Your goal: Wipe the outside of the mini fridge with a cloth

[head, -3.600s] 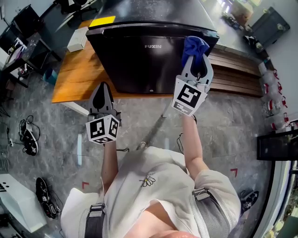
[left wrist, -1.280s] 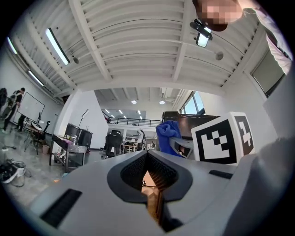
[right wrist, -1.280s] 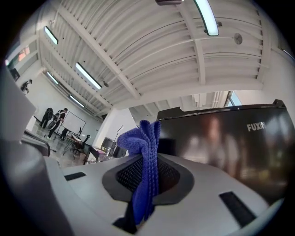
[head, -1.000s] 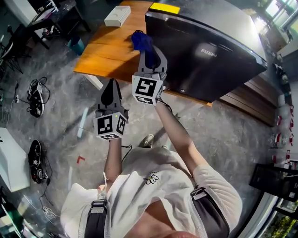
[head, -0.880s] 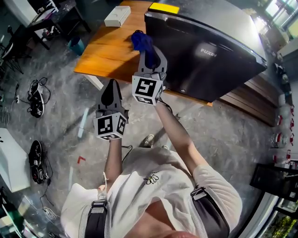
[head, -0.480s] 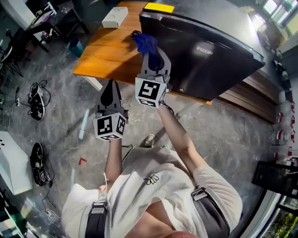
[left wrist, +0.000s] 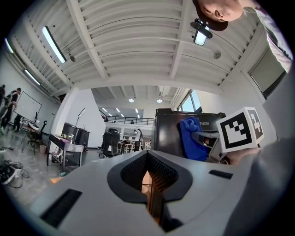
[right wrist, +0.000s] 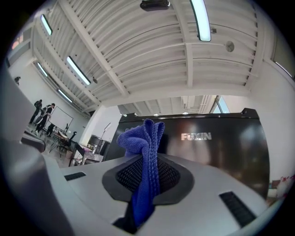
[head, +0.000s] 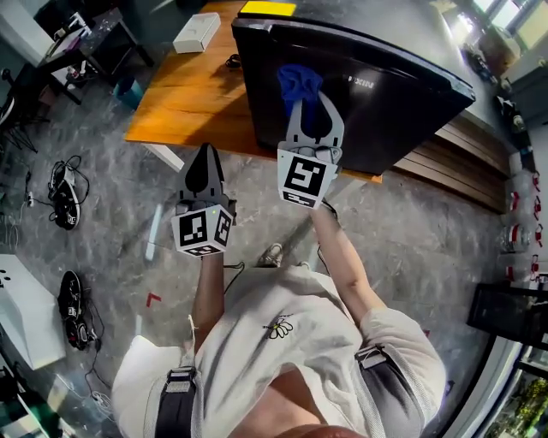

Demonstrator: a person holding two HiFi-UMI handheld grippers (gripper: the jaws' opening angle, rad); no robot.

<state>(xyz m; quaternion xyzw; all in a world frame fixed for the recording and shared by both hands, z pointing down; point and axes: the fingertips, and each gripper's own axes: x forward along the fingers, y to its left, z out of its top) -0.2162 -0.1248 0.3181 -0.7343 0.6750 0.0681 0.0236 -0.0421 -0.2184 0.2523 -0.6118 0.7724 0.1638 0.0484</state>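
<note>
The black mini fridge (head: 394,94) stands on a wooden platform (head: 184,98), its door marked FUXIN facing me. My right gripper (head: 304,101) is shut on a bunched blue cloth (head: 297,83), which lies against the left half of the door. In the right gripper view the cloth (right wrist: 144,152) sticks up between the jaws in front of the fridge door (right wrist: 216,143). My left gripper (head: 204,161) hangs lower left, in front of the platform edge, shut with nothing in it. The left gripper view shows the fridge (left wrist: 168,133) and the cloth (left wrist: 191,138) off to the right.
A white box (head: 195,32) and a small dark item lie on the platform left of the fridge. A yellow patch (head: 267,8) sits on the fridge top. Shoes and cables (head: 60,192) lie on the grey floor at left. Wooden slats (head: 467,162) run to the right.
My right gripper with the cloth moved from the fridge's left edge rightward onto the front door. The view shifted with it. My left gripper stayed low and shut.
</note>
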